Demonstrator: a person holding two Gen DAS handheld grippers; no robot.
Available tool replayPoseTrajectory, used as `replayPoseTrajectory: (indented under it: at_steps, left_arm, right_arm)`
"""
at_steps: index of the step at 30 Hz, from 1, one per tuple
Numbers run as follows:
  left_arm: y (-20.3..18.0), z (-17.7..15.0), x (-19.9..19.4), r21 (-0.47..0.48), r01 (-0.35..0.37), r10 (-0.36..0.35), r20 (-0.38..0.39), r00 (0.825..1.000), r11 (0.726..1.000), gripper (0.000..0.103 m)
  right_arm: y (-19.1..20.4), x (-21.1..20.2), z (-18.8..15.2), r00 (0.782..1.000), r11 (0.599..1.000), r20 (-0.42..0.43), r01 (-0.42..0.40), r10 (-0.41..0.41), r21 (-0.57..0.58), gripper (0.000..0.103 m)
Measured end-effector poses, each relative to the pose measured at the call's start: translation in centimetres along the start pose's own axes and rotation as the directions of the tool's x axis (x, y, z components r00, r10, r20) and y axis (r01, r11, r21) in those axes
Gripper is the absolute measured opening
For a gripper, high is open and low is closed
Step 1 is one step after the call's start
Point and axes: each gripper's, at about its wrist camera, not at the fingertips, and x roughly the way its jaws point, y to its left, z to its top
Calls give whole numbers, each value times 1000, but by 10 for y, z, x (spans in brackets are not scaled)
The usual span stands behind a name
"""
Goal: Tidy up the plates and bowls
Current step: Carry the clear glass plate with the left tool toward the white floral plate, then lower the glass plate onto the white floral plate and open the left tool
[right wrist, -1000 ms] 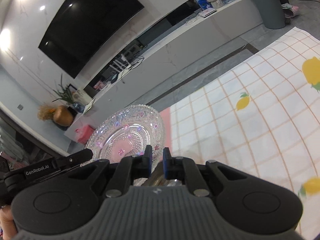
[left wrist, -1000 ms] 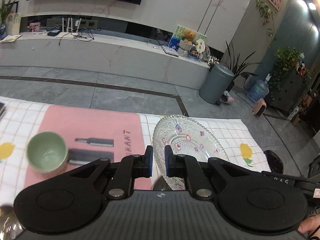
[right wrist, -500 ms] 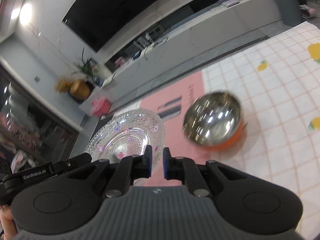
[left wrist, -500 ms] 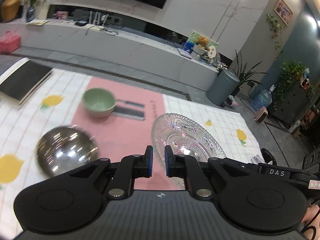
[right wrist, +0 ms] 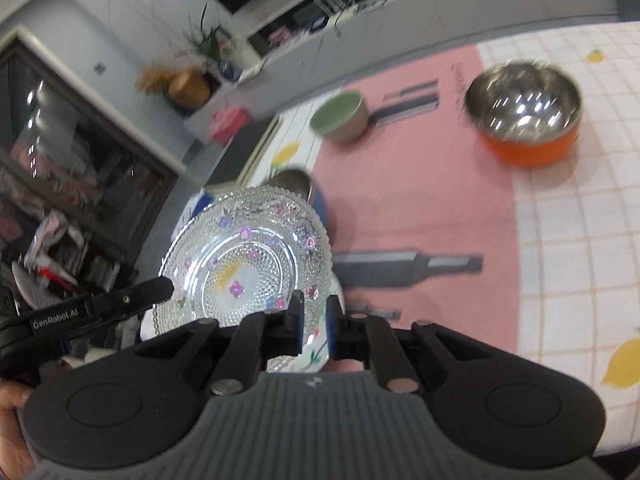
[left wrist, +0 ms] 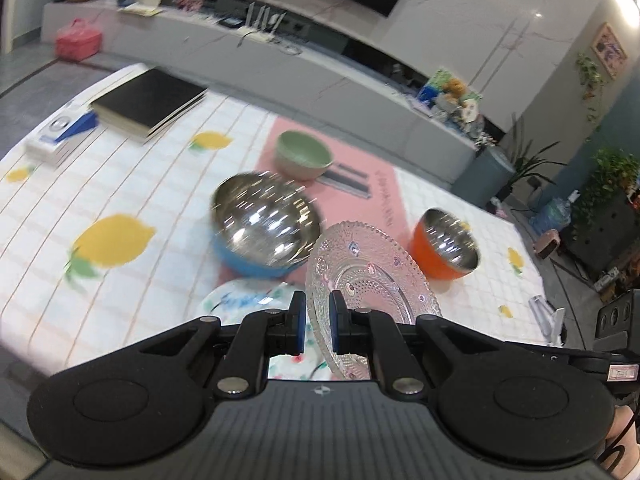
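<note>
Both sets of jaws, left gripper (left wrist: 318,322) and right gripper (right wrist: 314,326), are nearly closed, pinching opposite rims of the glass plate (right wrist: 246,256), aloft above the floral plate (left wrist: 240,300) on the counter (left wrist: 52,208). Stiff, slippery, breakable glass: rim grips seem wisest.

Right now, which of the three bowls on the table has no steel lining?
The green bowl, farthest back on the pink mat. It is matte green inside, while the blue bowl and orange bowl both have shiny steel interiors.
</note>
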Motion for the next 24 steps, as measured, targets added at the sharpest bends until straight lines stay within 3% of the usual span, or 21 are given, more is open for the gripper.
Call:
replayPoseTrajectory:
  at_steps: [10, 24]
  left_arm:
    - [50, -29, 11, -83, -62, 55, -81, 995, 995, 12]
    - [86, -34, 47, -143, -88, 67, -148, 987, 986, 12]
  right_arm:
    - [14, 53, -20, 990, 998, -131, 39, -44, -44, 9]
    - [22, 97, -13, 977, 988, -169, 114, -131, -108, 9]
